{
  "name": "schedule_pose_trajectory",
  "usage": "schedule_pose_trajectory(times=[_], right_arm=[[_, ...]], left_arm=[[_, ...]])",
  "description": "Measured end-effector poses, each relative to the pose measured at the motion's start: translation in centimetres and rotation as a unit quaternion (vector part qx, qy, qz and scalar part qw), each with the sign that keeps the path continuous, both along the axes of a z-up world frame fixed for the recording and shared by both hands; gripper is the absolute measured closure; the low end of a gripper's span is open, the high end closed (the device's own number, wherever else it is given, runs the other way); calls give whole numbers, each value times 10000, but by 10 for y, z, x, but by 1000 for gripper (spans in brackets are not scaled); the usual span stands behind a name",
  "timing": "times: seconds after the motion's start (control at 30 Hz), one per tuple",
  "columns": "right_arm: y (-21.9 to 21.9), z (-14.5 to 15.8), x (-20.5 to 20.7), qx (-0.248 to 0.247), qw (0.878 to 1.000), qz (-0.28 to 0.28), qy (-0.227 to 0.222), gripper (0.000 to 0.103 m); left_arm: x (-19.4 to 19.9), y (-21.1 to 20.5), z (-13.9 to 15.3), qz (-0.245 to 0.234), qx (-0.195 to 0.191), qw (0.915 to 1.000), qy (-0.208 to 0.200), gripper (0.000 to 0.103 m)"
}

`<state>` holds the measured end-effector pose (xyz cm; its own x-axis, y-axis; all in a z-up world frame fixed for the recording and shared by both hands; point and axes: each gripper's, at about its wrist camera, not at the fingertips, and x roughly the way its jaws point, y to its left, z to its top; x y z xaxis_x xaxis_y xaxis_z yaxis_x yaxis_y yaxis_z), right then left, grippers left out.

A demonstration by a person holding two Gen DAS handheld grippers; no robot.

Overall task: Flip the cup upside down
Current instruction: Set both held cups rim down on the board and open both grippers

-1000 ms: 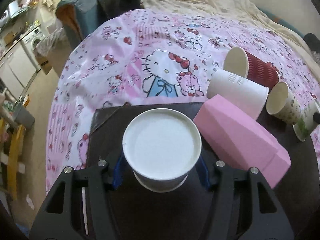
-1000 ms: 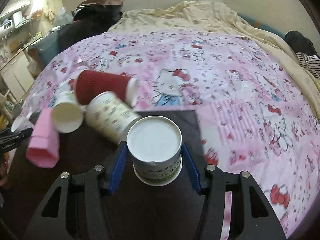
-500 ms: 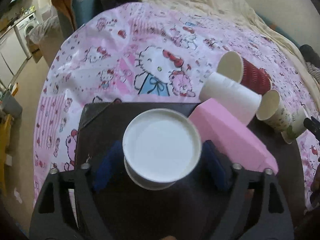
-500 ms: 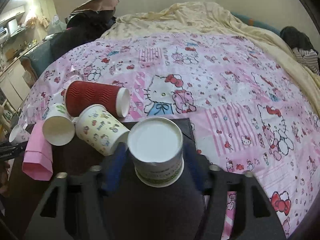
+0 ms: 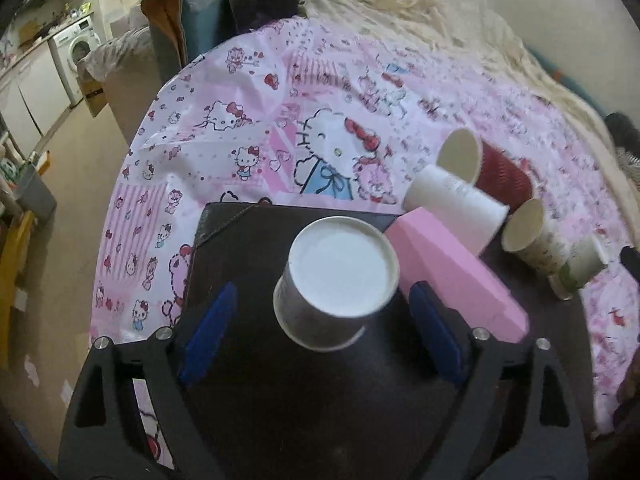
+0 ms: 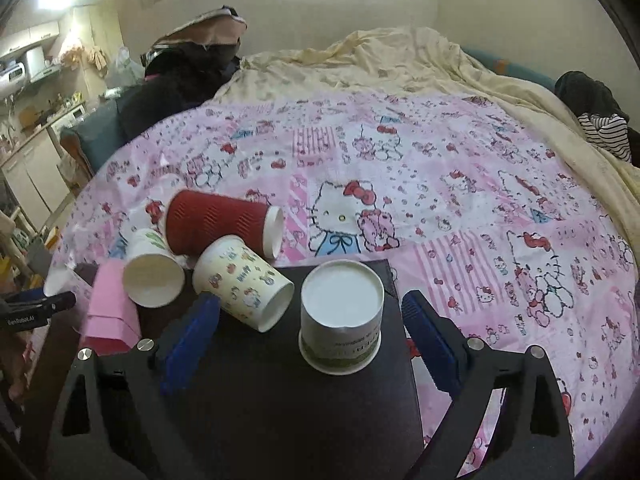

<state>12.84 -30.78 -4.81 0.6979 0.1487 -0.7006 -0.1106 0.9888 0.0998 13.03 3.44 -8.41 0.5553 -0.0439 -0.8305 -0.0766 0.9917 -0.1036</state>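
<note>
A white paper cup [image 5: 338, 284] stands upside down on the dark board [image 5: 248, 240], white base up. My left gripper [image 5: 320, 314] is open around it, blue pads clear of its sides. A second cup with a green band [image 6: 340, 320] stands upside down on the board [image 6: 280, 400] in the right wrist view. My right gripper [image 6: 312, 326] is open, pads apart on both sides of it, not touching.
A red ribbed cup [image 6: 218, 222], a patterned cup [image 6: 244, 286] and a white cup [image 6: 152, 274] lie on their sides at the board's left. A pink box [image 5: 452, 272] lies right of the left gripper's cup. The Hello Kitty bedspread [image 6: 440, 184] lies beyond.
Both grippers have opened and let go of their cups, then drawn back and up a little. Both cups stay upside down on the board.
</note>
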Motion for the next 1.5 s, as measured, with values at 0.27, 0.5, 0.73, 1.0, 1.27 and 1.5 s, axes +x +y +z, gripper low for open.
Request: schedule_pose_trajectory(times=[0.27,0.5,0.73,1.0,1.27,1.5], right_arm=[[11,29,-29,154,9996,125,-200,8],[22,38,-59,273,9993,227,-66,8],[28,36,-80,616,9975,255,248,8],[47,26,-78,753,9939,559,577,8],[58,17,-59,824,9877,780,1073,9],[84,36,14,-712,9695,1896,1384,10]], left_arm=[[-31,-4,59,34,146,9982,-575,17],[-60,-4,94,-25,0,9981,-615,12],[-92,-1,113,-212,3,9972,-717,12],[-79,6,83,-59,472,9985,-266,12],[-77,10,78,6,389,9991,-174,12],[-76,3,78,-159,205,9995,-154,12]])
